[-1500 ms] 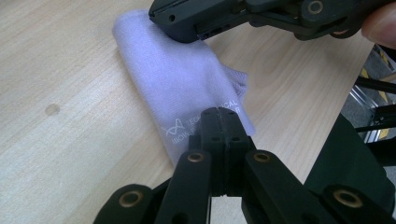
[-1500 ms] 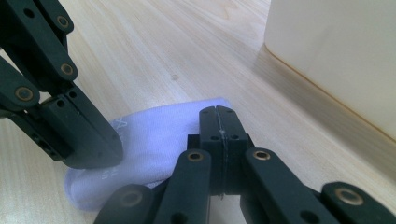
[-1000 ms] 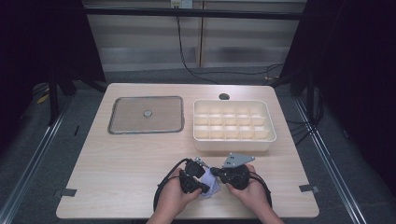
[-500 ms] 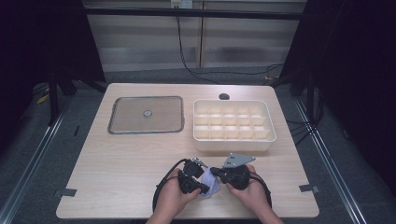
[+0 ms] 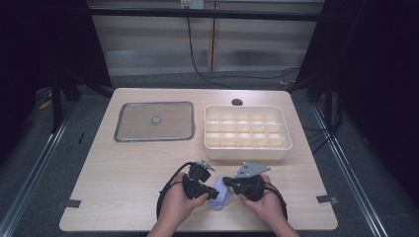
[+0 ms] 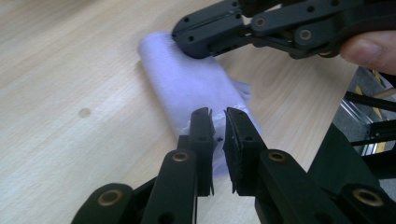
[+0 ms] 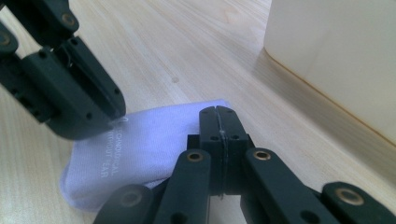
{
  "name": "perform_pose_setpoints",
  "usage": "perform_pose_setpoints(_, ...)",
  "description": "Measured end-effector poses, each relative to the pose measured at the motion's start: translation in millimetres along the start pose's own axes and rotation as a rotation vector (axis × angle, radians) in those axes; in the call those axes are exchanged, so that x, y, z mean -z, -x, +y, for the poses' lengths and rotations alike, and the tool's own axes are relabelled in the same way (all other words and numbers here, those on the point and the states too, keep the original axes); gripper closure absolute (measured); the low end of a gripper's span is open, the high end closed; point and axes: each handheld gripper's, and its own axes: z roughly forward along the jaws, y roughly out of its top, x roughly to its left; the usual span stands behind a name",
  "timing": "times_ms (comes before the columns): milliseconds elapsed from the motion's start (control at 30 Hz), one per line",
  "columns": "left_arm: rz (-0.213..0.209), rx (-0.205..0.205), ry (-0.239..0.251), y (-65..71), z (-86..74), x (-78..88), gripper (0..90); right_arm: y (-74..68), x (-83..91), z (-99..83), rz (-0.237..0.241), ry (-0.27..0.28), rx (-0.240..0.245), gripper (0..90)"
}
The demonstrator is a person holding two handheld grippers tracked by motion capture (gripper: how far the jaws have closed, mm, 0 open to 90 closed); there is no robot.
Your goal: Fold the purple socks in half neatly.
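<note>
Near the surface's front edge, your left gripper (image 6: 218, 122) has just parted slightly over the folded cloth (image 6: 196, 88); your right gripper (image 7: 218, 122) pinches its edge, jaws fully closed.

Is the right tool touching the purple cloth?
Touching. In the left gripper view the right tool presses its shut tip onto the far end of the cloth.

Black tongs (image 6: 218, 122) with brass-coloured pivot pins, grey top plate, looping cables.

Left gripper (image 6: 218, 116) fingers just parted slightly; right gripper (image 7: 218, 114) fingers closed.
</note>
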Motion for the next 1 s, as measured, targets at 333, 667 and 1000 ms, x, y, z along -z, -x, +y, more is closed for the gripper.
perform_pose_setpoints(333, 0.054, 0.025, 0.002, -16.1, -4.1, -3.6, 79.1, -1.0, 3.0, 1.8, -0.003, 0.012, 0.002, 87.0)
perform_pose_setpoints(667, 0.047, 0.017, -0.016, -13.5, -5.6, -7.7, 78.5, -5.2, 8.9, 10.0, 0.0, 0.047, -0.01, 78.9)
perform_pose_setpoints(1000, 0.027, 0.0, -0.017, -7.3, -5.9, -9.5, 76.7, -3.5, 10.9, 9.1, -0.009, 0.035, -0.034, 68.9)
